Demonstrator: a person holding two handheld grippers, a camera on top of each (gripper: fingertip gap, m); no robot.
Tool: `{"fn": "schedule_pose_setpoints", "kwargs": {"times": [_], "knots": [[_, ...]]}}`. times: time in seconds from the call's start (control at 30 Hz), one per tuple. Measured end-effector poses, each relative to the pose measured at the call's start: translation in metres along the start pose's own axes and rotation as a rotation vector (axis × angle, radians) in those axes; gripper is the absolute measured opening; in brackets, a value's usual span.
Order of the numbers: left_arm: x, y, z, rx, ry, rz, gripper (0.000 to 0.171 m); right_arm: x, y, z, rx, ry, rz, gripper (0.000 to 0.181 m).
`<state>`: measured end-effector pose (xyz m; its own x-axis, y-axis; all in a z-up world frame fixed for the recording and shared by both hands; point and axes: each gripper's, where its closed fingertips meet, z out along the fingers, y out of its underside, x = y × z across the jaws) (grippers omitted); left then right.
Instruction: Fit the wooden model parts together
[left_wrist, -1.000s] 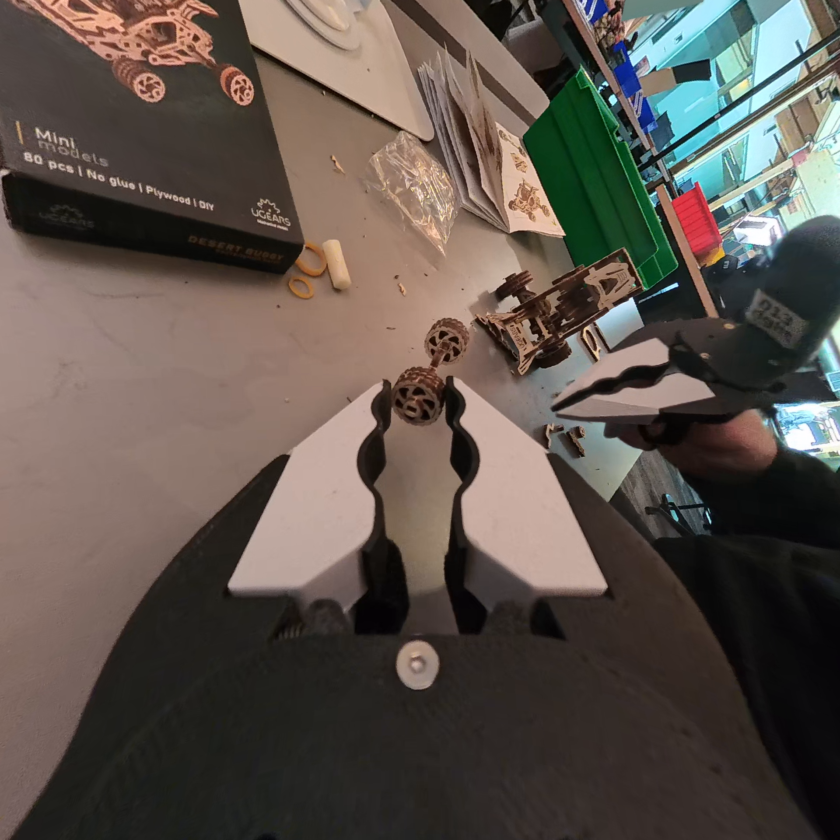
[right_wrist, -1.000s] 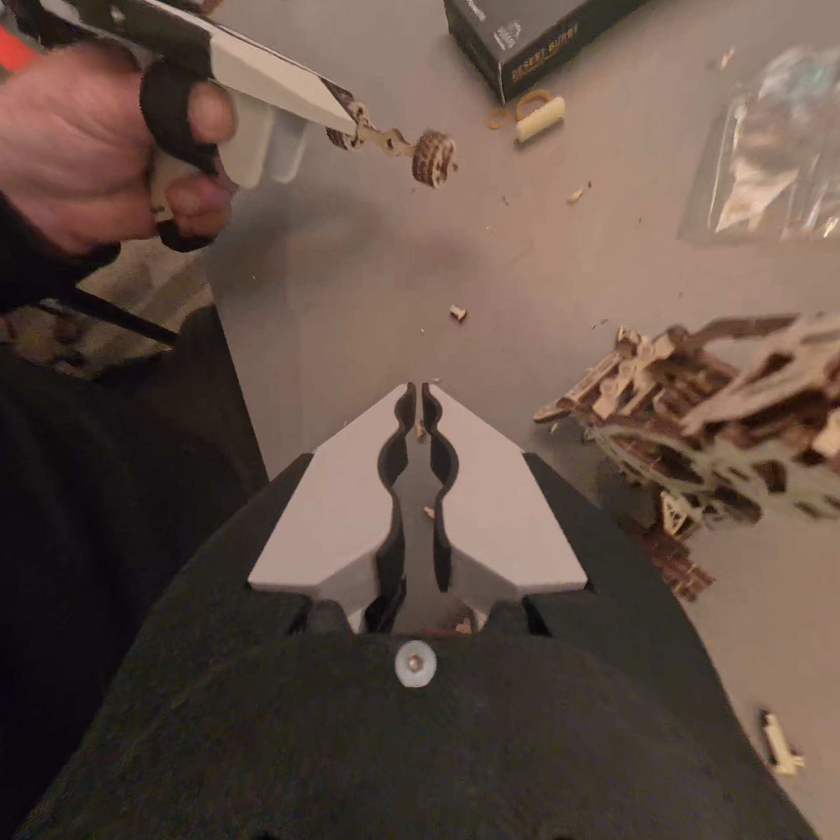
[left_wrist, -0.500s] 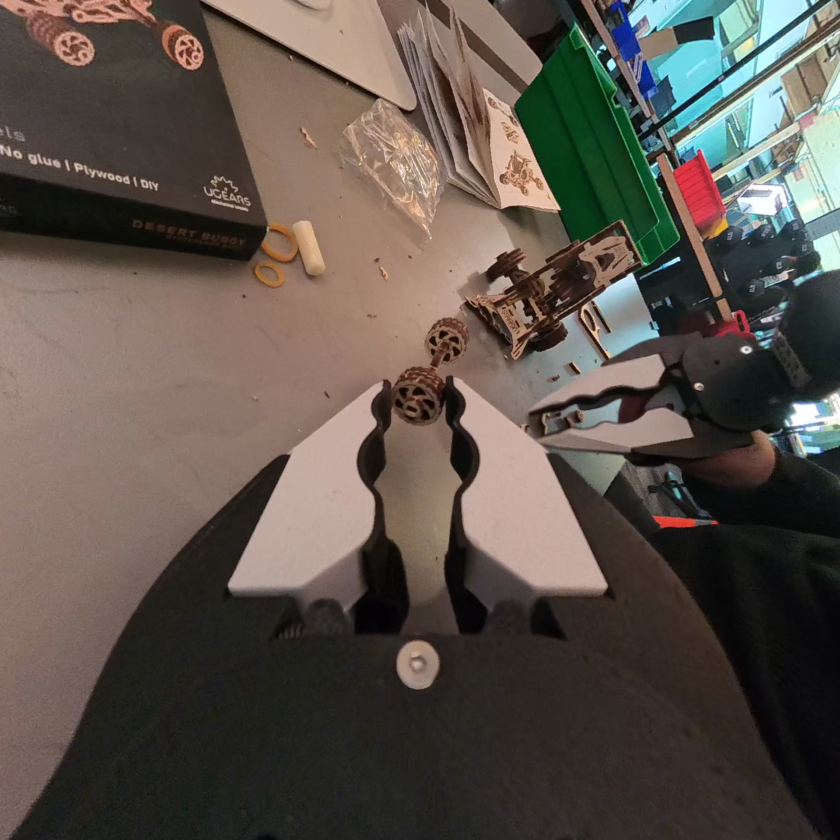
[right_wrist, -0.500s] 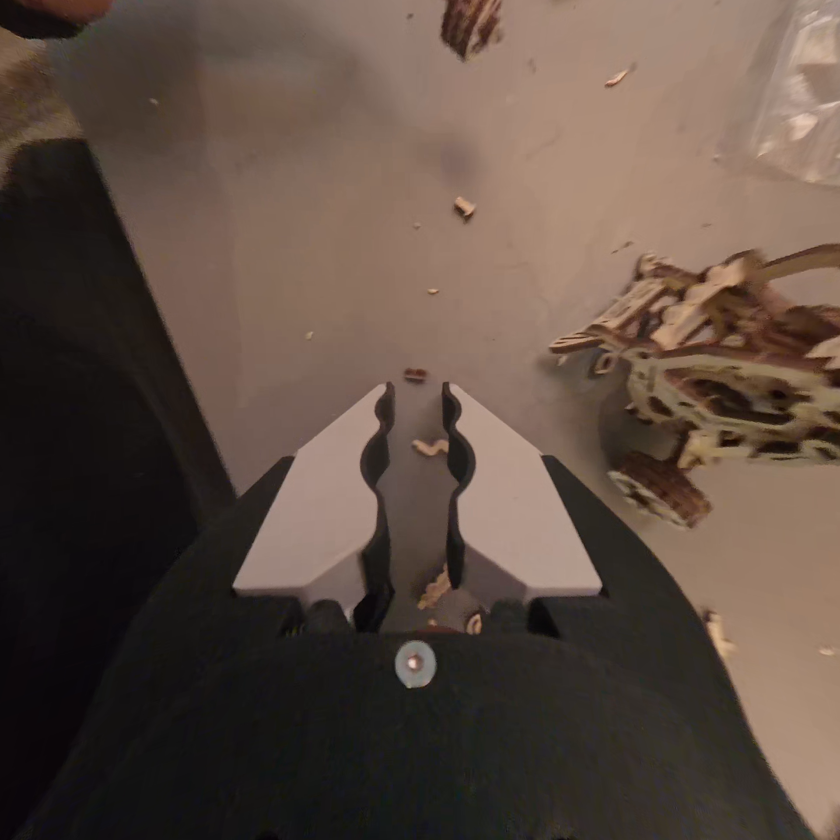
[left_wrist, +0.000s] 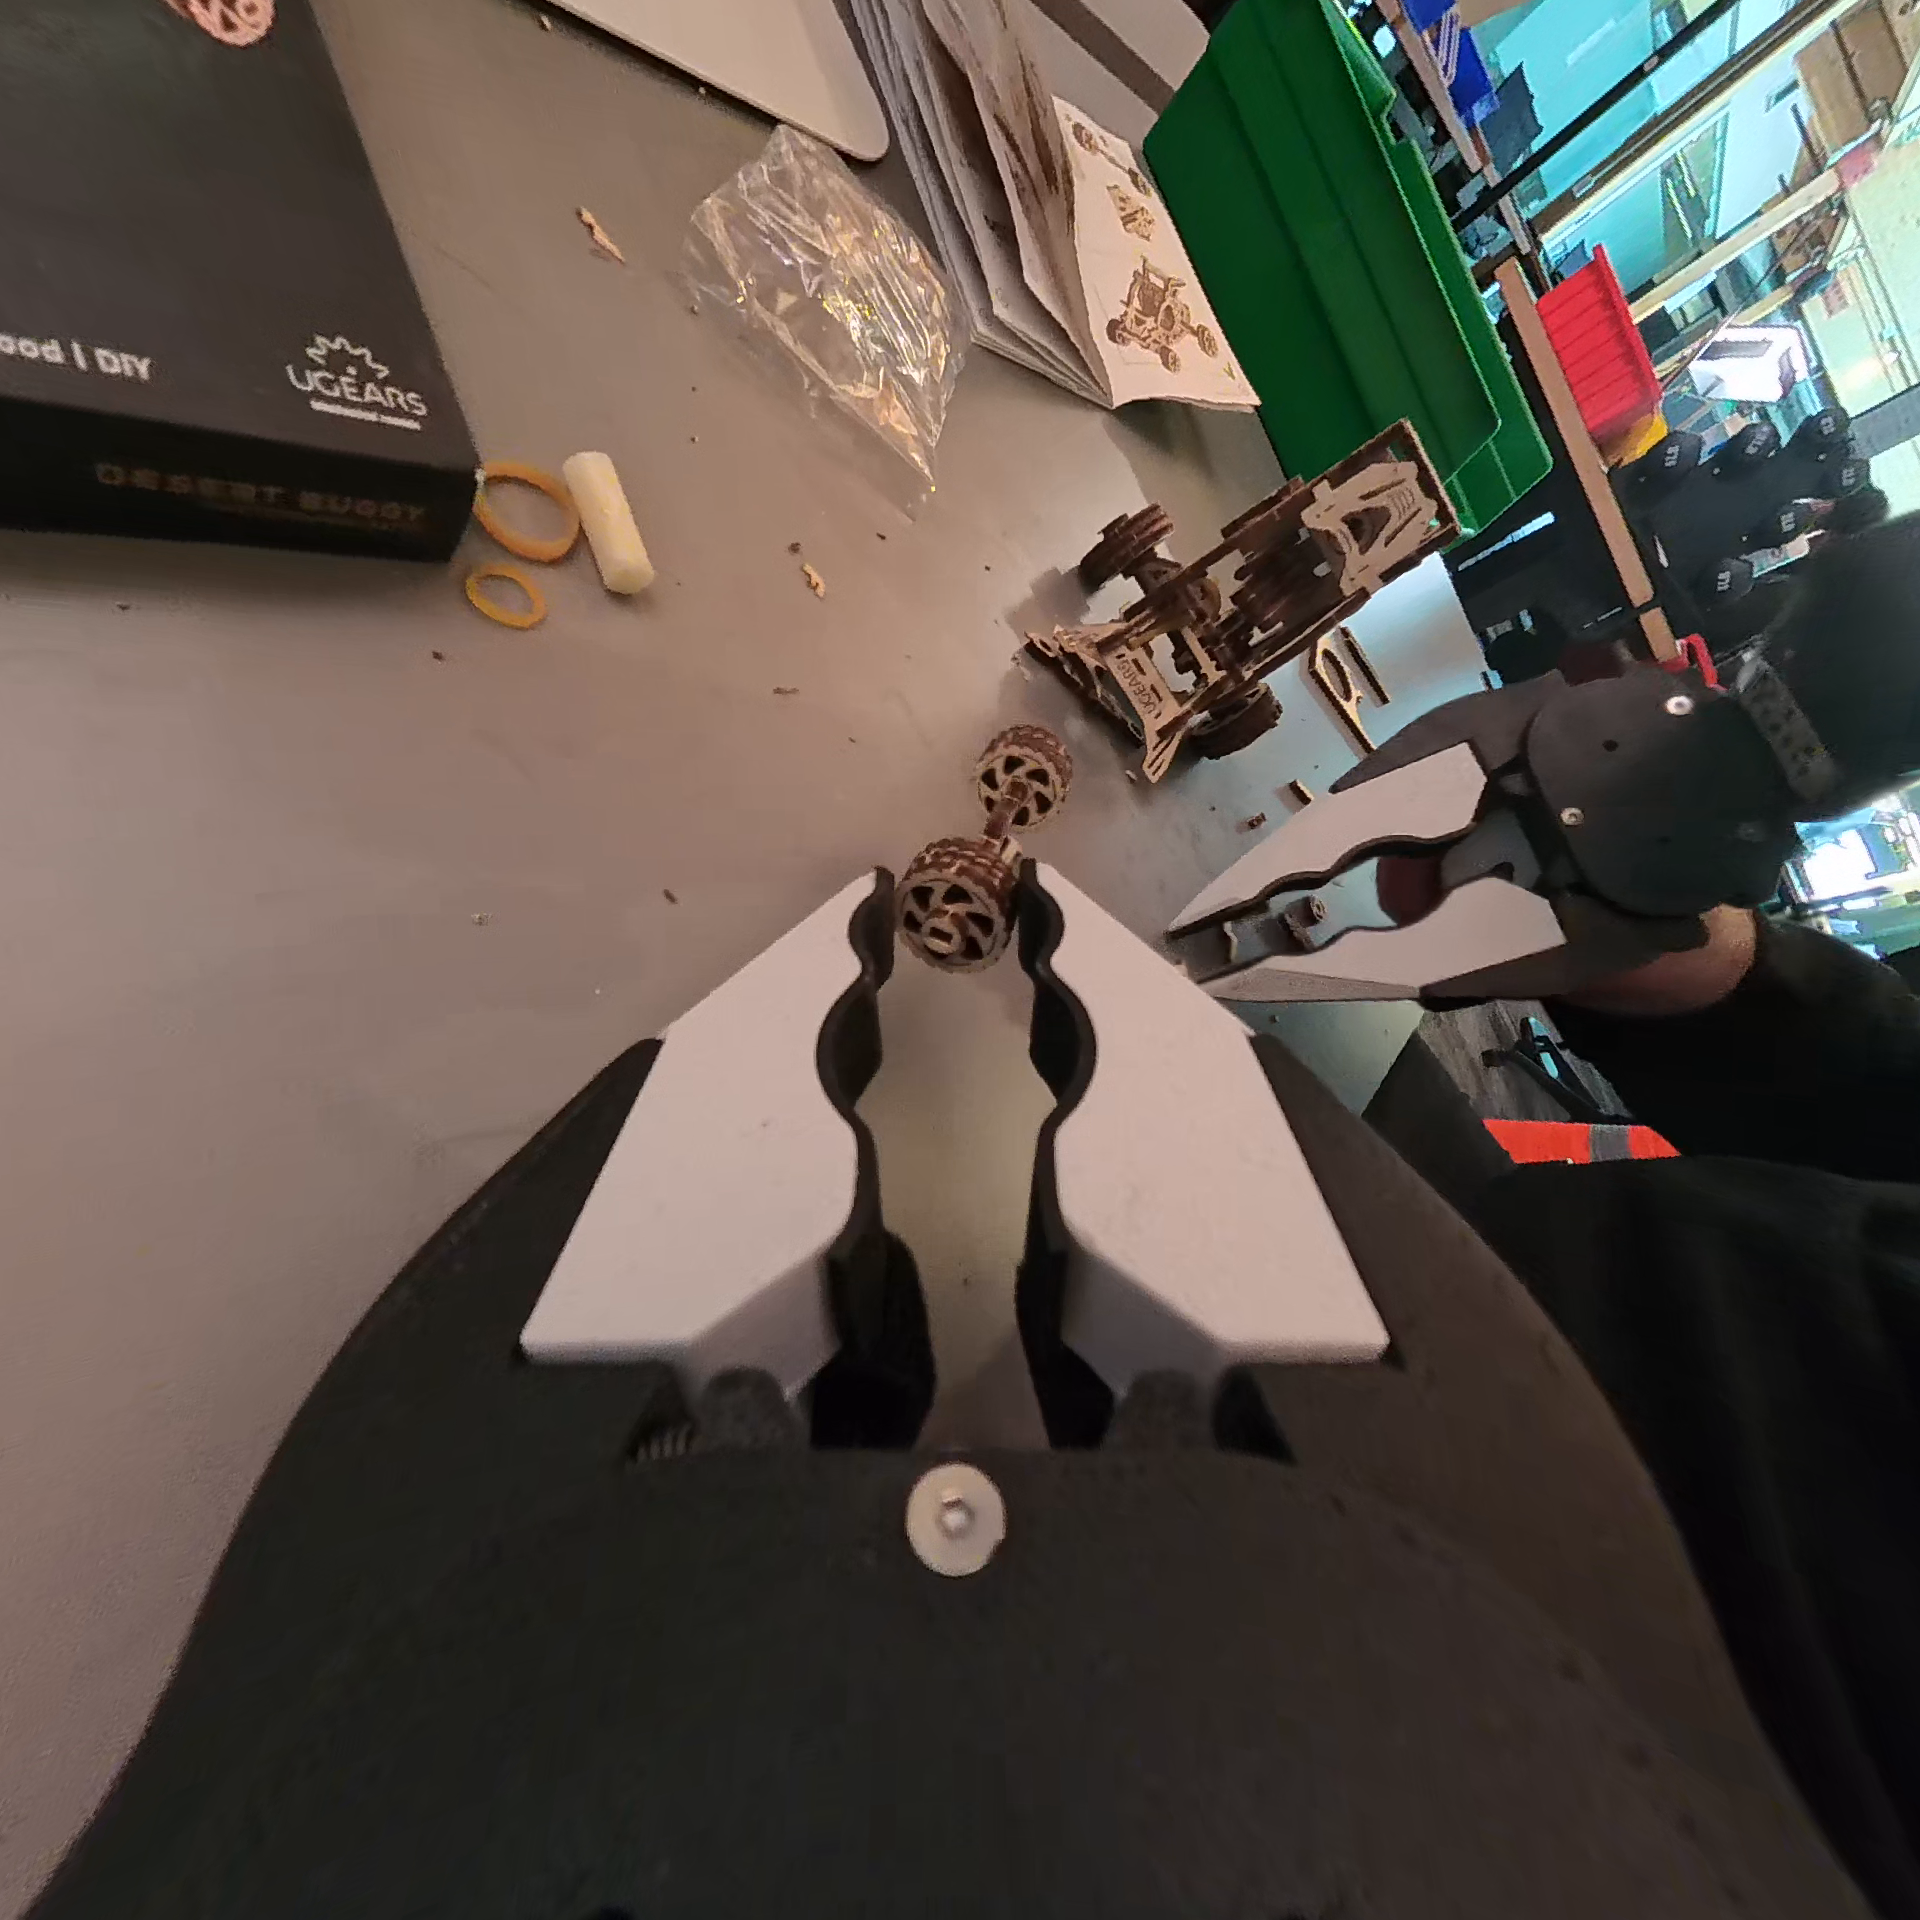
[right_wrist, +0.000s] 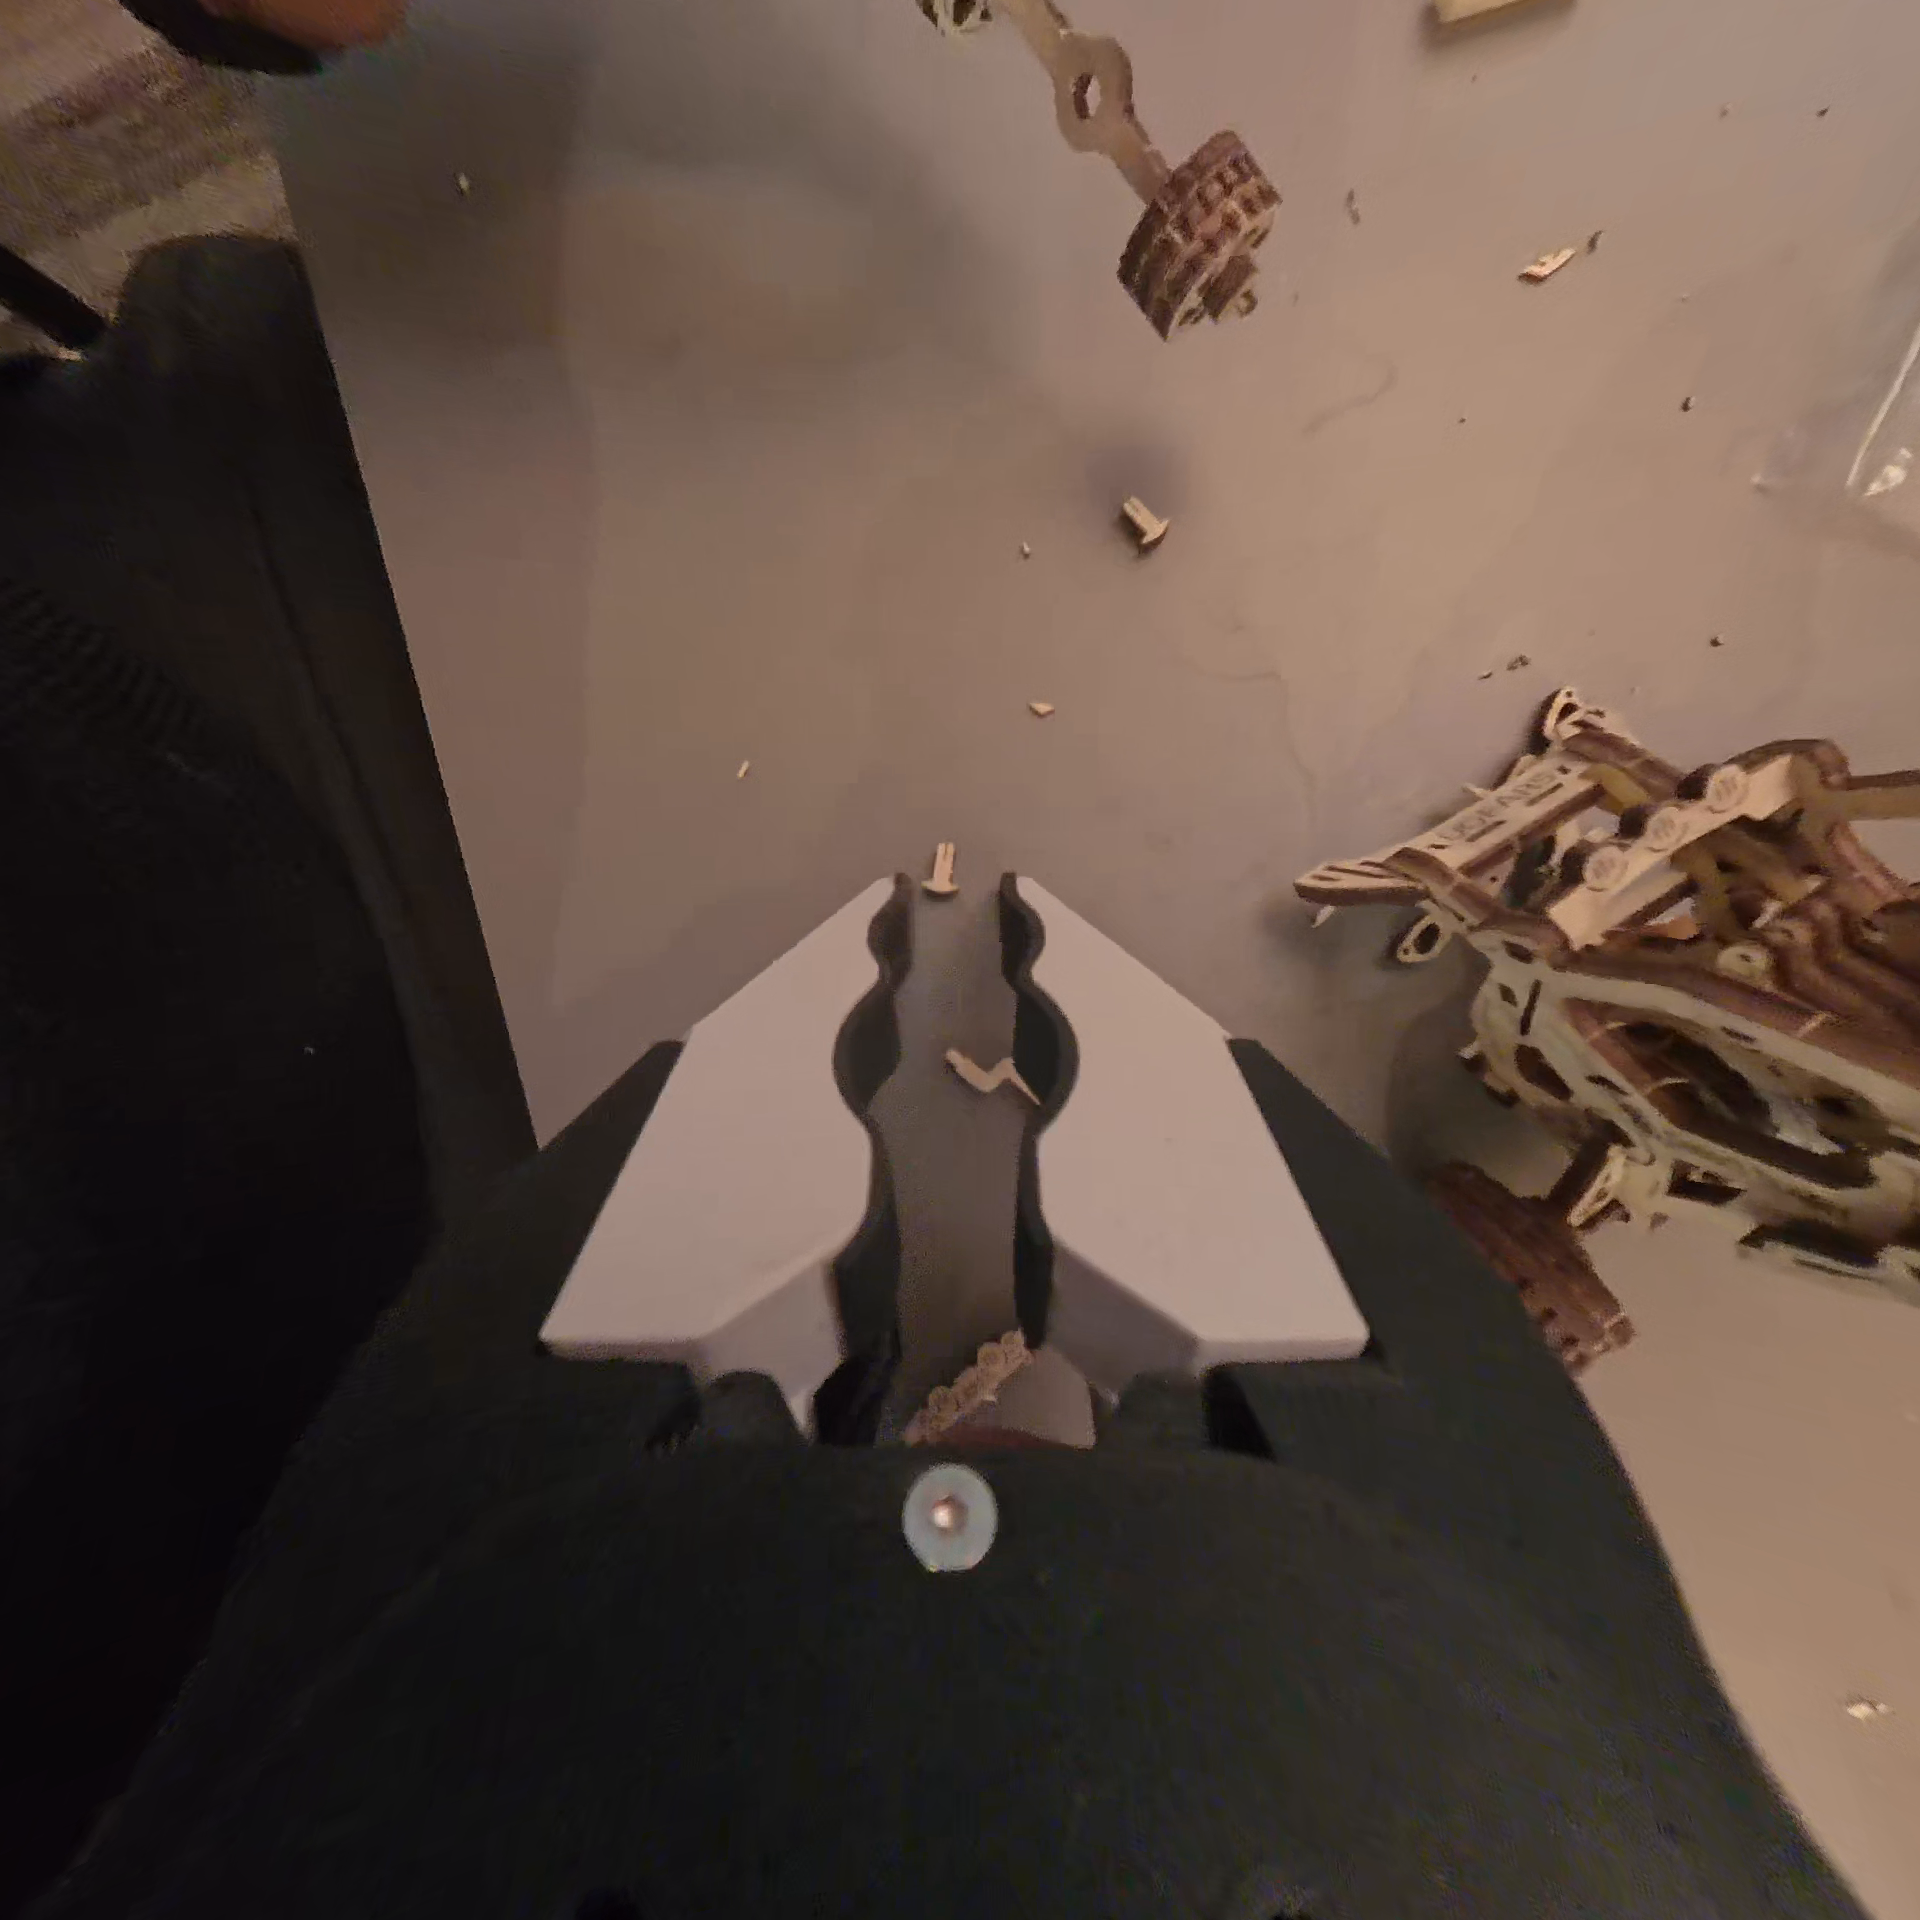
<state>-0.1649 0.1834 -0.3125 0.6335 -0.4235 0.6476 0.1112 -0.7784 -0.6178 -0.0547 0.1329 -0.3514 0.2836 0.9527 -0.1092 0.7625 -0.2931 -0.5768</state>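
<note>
Gripping one wheel of the wheel pair (left_wrist: 982, 868) between its tips, the left gripper (left_wrist: 956, 914) holds it lifted above the grey table (left_wrist: 312, 831); the jaws are only partly closed, as wide as the wheel, and the axle and second wheel stick out beyond the tips. Just to its right the right gripper (left_wrist: 1205, 940) points toward it with a narrow gap between its fingers, held by a hand (left_wrist: 1652, 951) in a dark sleeve.

From the right wrist view, the right gripper (right_wrist: 951, 883) hovers low over the table (right_wrist: 727, 416) with its jaws a small way apart and nothing between them. A small wooden pin (right_wrist: 940, 871) lies on the table just past the tips, a zigzag wooden scrap (right_wrist: 992, 1075) shows on the table in the gap between the fingers, and a beaded wooden strip (right_wrist: 966, 1387) shows near the finger bases. Another pin (right_wrist: 1143, 523) lies farther on. The wheel pair (right_wrist: 1195, 244) hangs at the top of that view.

Beyond the held wheels, the part-built wooden buggy (left_wrist: 1236, 623) rests on the table near its right edge, well apart from both grippers. Left of it lie two rubber bands (left_wrist: 520, 540) and a white stick (left_wrist: 608, 509) beside a black box (left_wrist: 208, 312). Farther back are a crumpled clear bag (left_wrist: 831, 301), a booklet (left_wrist: 1081, 260) and a green bin (left_wrist: 1330, 239)
</note>
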Motion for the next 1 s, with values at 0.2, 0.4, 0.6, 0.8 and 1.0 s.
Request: {"fn": "schedule_pose_setpoints", "kwargs": {"times": [0.2, 0.4, 0.6, 0.8, 1.0], "knots": [[0.001, 0.002, 0.002, -0.013, -0.003, 0.013, 0.021, 0.003, -0.001, -0.002, -0.02, 0.0, -0.128, 0.014], [0.001, 0.001, 0.002, -0.007, -0.007, 0.017, 0.021, 0.001, -0.003, 0.003, -0.025, 0.009, -0.103, 0.005], [0.006, 0.003, 0.007, -0.006, 0.01, 0.032, 0.021, 0.0, -0.013, -0.002, 0.054, 0.011, 0.001, 0.004], [0.024, 0.006, 0.018, -0.023, -0.012, 0.166, 0.021, 0.005, -0.056, -0.017, 0.225, -0.014, 0.197, 0.004], [0.035, 0.01, 0.025, -0.043, -0.075, 0.325, 0.021, 0.008, -0.071, -0.008, 0.219, 0.018, 0.255, 0.004]]}}
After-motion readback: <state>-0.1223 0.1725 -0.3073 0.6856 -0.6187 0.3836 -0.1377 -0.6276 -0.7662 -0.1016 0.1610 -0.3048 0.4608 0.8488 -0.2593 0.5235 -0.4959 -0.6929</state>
